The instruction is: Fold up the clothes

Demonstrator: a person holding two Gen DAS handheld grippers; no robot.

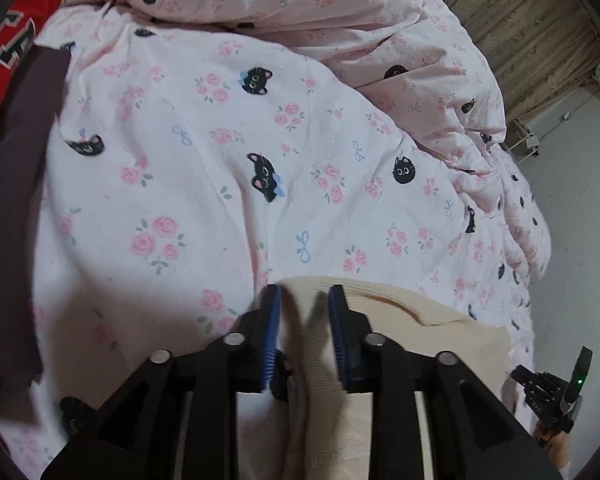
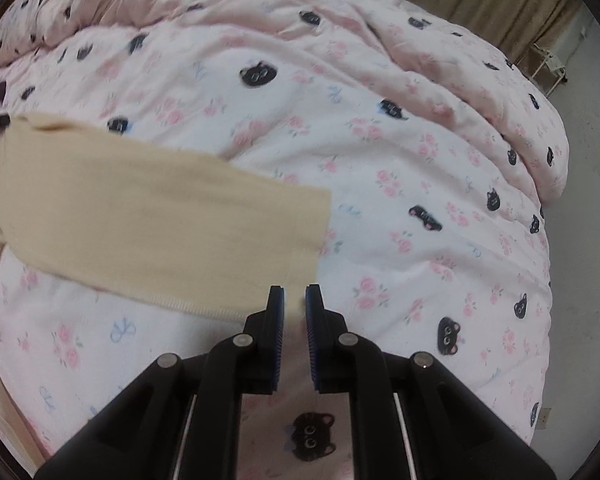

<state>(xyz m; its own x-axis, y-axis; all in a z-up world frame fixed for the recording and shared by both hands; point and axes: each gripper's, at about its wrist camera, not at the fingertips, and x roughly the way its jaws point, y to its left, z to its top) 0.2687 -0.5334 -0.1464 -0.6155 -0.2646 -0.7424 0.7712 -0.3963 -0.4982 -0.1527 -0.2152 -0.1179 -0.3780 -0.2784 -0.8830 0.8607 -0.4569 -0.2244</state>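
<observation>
The left gripper [image 1: 304,294] has its 2 blue-padded jaws parted with a bunched fold of the cream knit garment [image 1: 400,320] running up between them; the cloth fills the gap, but whether the pads actually pinch it cannot be told. The right gripper [image 2: 295,294] holds its 2 jaws close together with a narrow slit left between them, nothing in it, and the tips sit just at the lower corner of the garment's sleeve-like panel [image 2: 148,208], whose ribbed hem runs along the edge beside the left jaw. That panel stretches flat and rectangular from the left side toward the middle of the duvet [image 2: 380,168], a soft, rumpled pink cover printed with roses, blue bows and black cat faces. At the duvet's far left edge lie a dark purple cloth [image 1: 16,184] and a red garment with block lettering [image 1: 24,28]. Beyond the far edge hangs a tan curtain [image 1: 532,28].
</observation>
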